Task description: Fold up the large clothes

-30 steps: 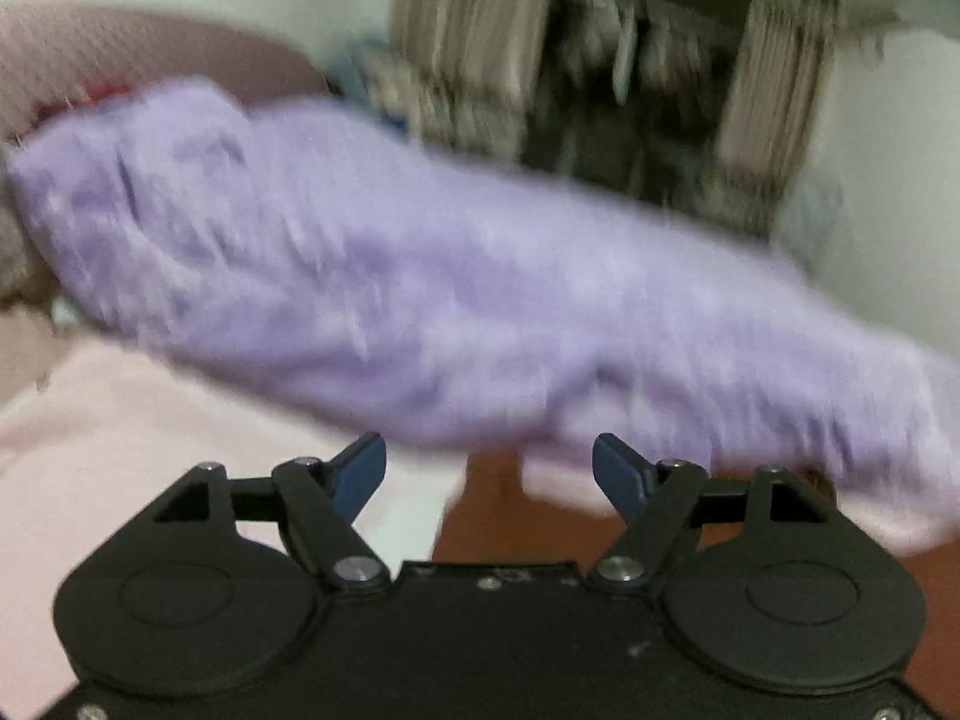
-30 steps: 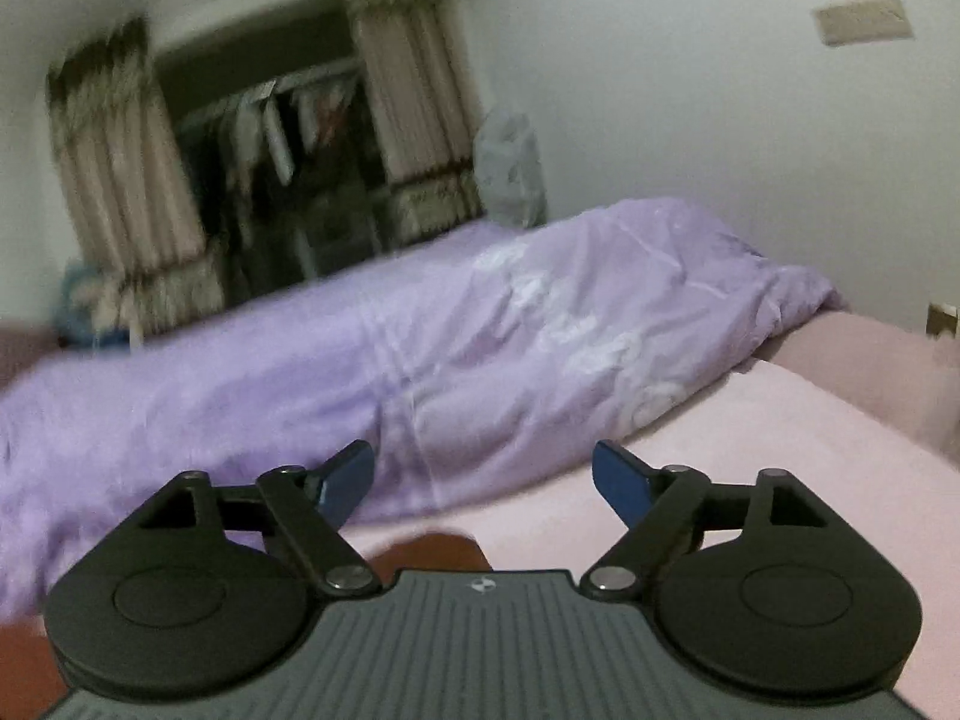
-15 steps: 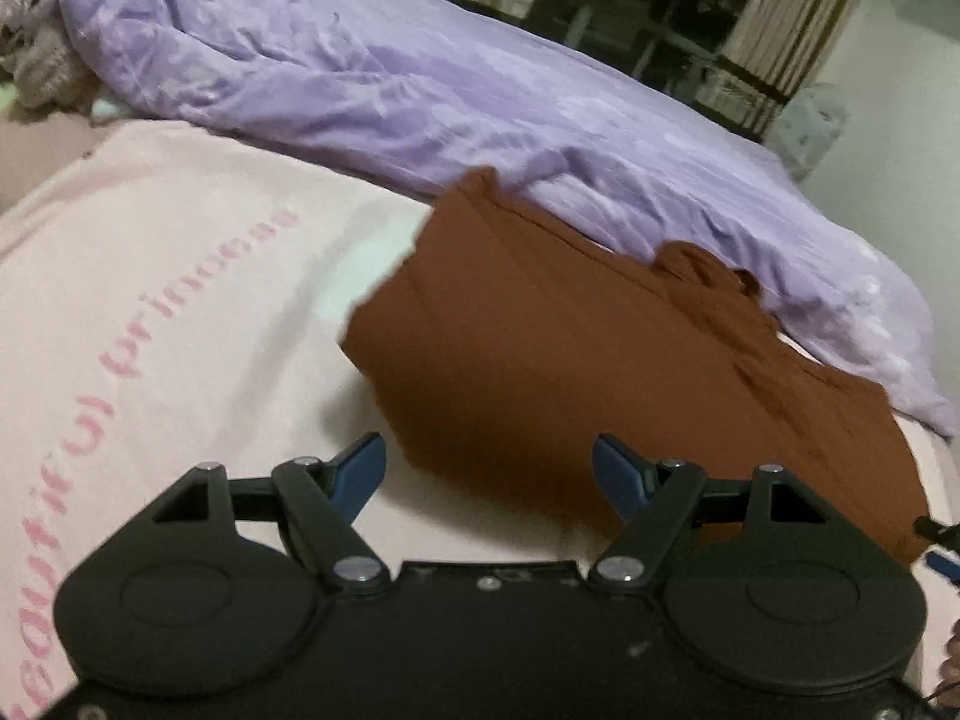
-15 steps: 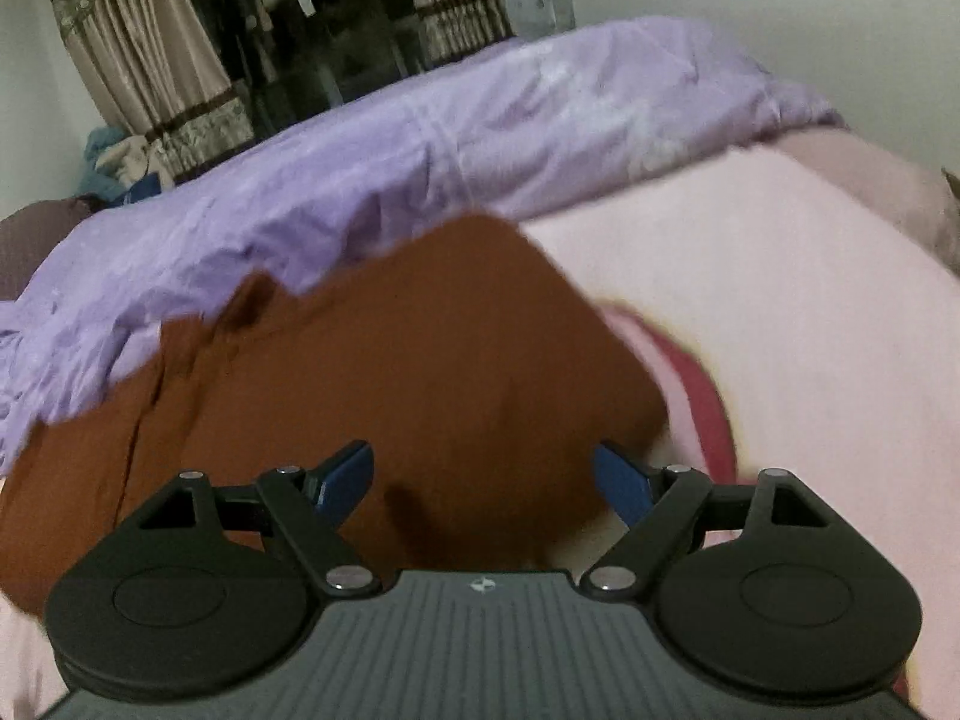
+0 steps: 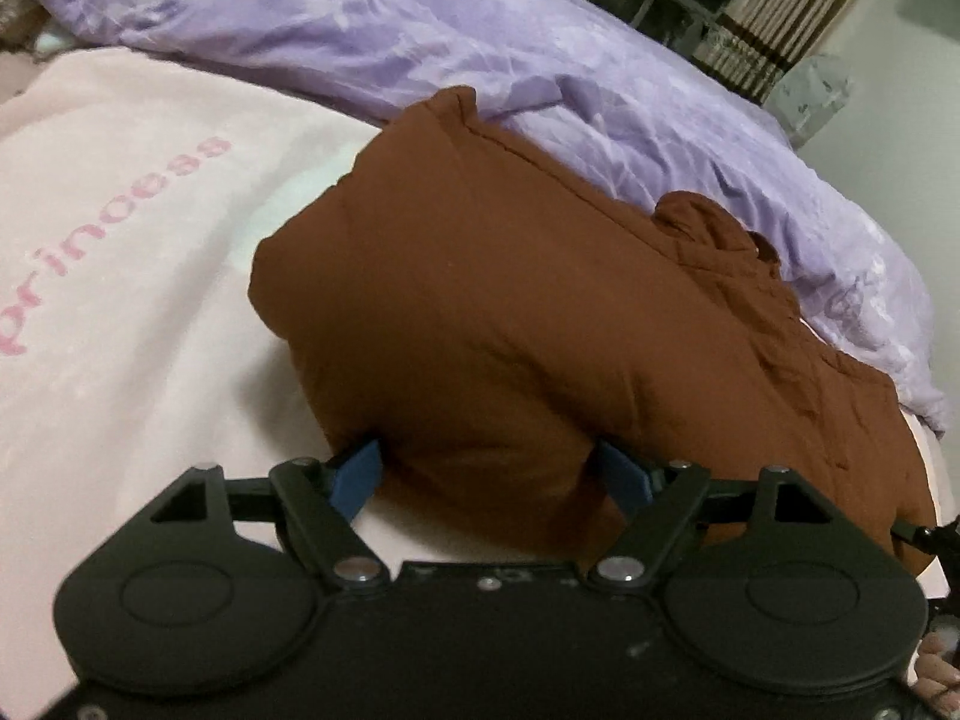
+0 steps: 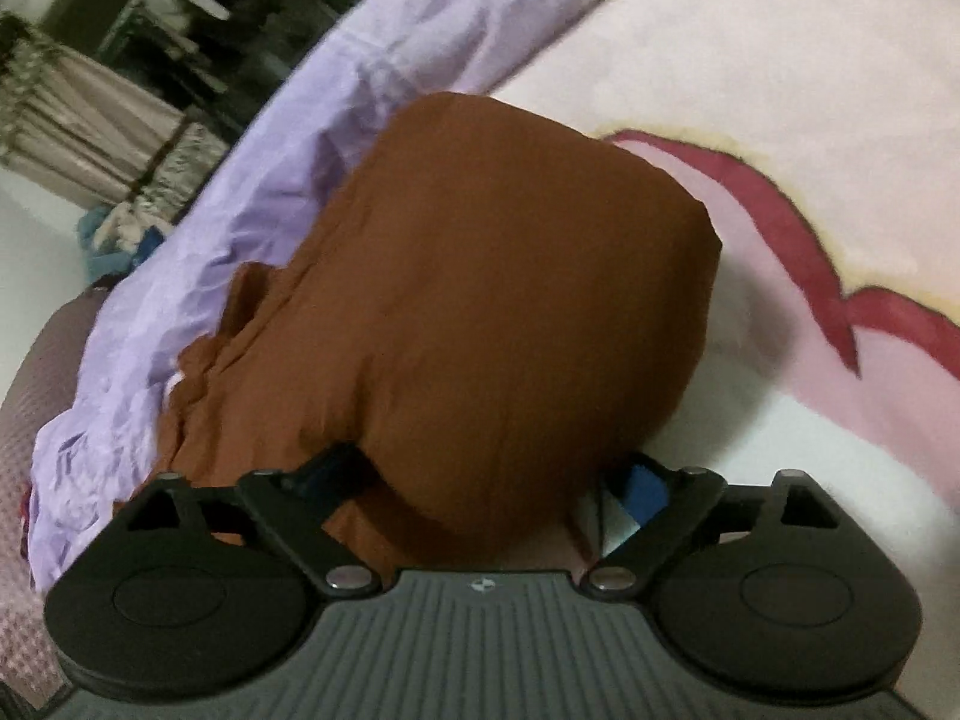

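A rust-brown garment (image 5: 510, 300) lies spread on the pink blanket (image 5: 120, 276), its far edge against the purple duvet (image 5: 420, 30). My left gripper (image 5: 489, 468) sits low at the garment's near edge, jaws wide and opening, with a bulge of brown cloth between the blue fingers (image 5: 357, 471). In the right wrist view the same garment (image 6: 480, 270) fills the middle. My right gripper (image 6: 489, 480) is tilted over its other near corner, jaws wide and opening, cloth between them. Neither pair of pads visibly pinches the fabric.
The pink blanket (image 6: 780, 60) carries a dark red printed shape (image 6: 798, 228) on the right and pink lettering (image 5: 120, 210) on the left. Curtains and a clothes rack (image 6: 90, 108) stand beyond the bed. A person's fingers (image 5: 939, 681) show at the lower right edge.
Both views dropped from the wall and duvet down onto the bed. The grippers came down close to the brown garment, whose near edge now sits between each pair of fingers. The right view has rolled.
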Demonstrator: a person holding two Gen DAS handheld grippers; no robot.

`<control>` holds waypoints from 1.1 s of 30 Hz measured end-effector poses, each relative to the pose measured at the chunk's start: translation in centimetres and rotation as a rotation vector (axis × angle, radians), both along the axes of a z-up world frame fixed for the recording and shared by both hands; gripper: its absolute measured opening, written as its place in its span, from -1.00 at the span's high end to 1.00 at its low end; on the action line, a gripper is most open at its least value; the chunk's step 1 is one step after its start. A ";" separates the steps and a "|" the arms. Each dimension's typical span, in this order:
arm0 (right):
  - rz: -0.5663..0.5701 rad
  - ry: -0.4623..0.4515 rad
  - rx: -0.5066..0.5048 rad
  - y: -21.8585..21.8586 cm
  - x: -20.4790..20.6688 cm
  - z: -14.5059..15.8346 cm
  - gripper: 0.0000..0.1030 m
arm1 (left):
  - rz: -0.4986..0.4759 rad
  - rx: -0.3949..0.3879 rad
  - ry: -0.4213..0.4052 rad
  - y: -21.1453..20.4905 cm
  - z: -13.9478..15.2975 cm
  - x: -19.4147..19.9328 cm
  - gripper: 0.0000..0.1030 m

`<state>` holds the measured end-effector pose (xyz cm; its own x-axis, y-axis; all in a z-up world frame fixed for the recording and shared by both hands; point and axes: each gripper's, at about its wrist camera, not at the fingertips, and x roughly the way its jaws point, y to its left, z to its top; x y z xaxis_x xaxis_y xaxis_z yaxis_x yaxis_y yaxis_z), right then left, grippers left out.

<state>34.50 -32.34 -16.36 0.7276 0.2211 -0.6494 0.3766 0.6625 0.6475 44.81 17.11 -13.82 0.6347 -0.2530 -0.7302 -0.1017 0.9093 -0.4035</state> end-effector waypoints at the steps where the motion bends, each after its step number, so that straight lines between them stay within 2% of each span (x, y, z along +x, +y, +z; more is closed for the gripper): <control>1: -0.003 -0.010 0.002 -0.2 0.2 -0.2 -1.00 | -0.003 -0.016 0.008 0.3 0.0 0.5 -0.60; 3: -0.004 -0.007 0.001 -0.4 0.7 -0.2 -1.00 | 0.012 -0.054 0.023 1.1 0.4 0.1 -0.59; 6: 0.017 -0.012 0.026 -0.9 0.5 -0.5 -1.00 | 0.045 -0.096 -0.036 2.3 1.5 -2.6 -0.56; 10: 0.025 0.001 0.064 -1.9 0.3 -0.6 -1.00 | 0.054 -0.098 -0.041 2.5 2.2 -2.2 -0.56; 15: 0.049 0.038 0.042 -2.6 0.3 0.1 -0.93 | 0.069 -0.075 -0.016 2.1 2.2 -1.2 -0.56; 18: 0.037 0.053 -0.039 -3.6 -0.2 1.5 -0.92 | 0.101 -0.024 -0.048 3.1 2.9 -2.1 -0.56; 20: 0.013 0.050 -0.158 -4.4 -0.5 2.7 -0.93 | 0.107 0.018 -0.043 3.7 2.9 -1.4 -0.56; 22: 0.028 0.062 -0.238 -5.1 0.1 3.3 -0.93 | 0.095 -0.004 -0.020 4.3 2.4 -0.2 -0.56; 24: 0.116 0.072 -0.186 -5.8 1.5 2.5 -0.93 | 0.010 -0.075 0.042 4.3 0.8 1.8 -0.57; 26: 0.212 0.063 -0.093 -5.8 3.0 1.1 -0.98 | -0.024 -0.058 0.069 3.8 -0.4 3.0 -0.65; 27: 0.236 0.046 -0.095 -5.5 3.4 0.7 -0.95 | -0.031 -0.050 0.076 3.5 -0.8 3.3 -0.64; 29: 0.235 -0.013 -0.133 -4.7 3.7 0.0 -0.62 | -0.055 -0.047 0.026 3.0 -1.0 3.0 -0.37; 30: 0.252 -0.038 -0.153 -4.1 3.8 -0.1 0.05 | -0.066 -0.040 0.002 2.8 -0.9 2.8 -0.04; 31: 0.285 -0.054 -0.140 -3.7 3.8 0.1 0.19 | -0.065 -0.032 -0.012 2.7 -0.8 2.6 0.34; 32: 0.272 -0.061 -0.164 -3.3 3.7 0.5 0.27 | -0.065 -0.014 -0.024 2.5 -0.5 2.4 0.53; 33: 0.277 -0.065 -0.206 -2.8 3.4 1.1 0.35 | -0.083 0.016 -0.037 2.3 0.1 2.2 0.60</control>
<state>37.94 -35.12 -15.21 0.6997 0.2851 -0.6550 0.1267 0.8528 0.5066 46.96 19.39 -13.72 0.6386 -0.2944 -0.7110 -0.0110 0.9203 -0.3910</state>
